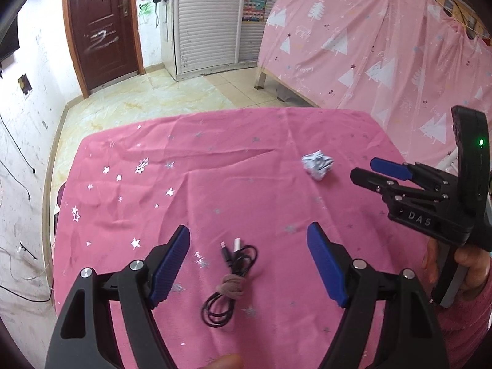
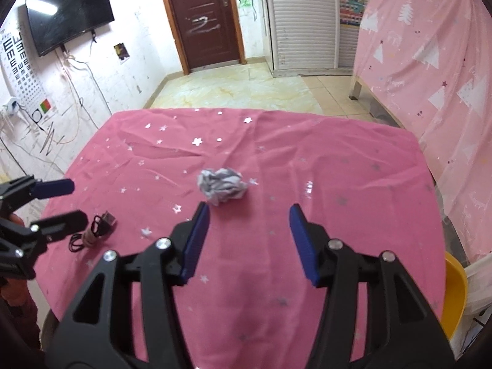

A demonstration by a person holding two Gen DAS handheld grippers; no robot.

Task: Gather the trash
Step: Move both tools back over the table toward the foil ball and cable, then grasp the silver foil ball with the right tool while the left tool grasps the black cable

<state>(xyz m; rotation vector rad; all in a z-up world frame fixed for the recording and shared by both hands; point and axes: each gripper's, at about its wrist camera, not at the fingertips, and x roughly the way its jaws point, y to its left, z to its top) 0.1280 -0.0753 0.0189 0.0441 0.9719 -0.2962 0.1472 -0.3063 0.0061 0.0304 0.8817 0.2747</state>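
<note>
Wall television (image 2: 69, 10) (right wrist view only)

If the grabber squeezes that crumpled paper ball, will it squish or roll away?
The paper ball is creased and loosely wadded, so it probably squishes and weighs little. Its lumpy shape and the wrinkled pink cloth likely stop it rolling, though a nudge might slide it.

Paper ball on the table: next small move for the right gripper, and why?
Probably ease the right gripper forward and down so its open jaws straddle the paper ball. The ball lies loose on the pink cloth just ahead of the fingertips, slightly left of centre, and nothing is between the jaws yet.
</note>
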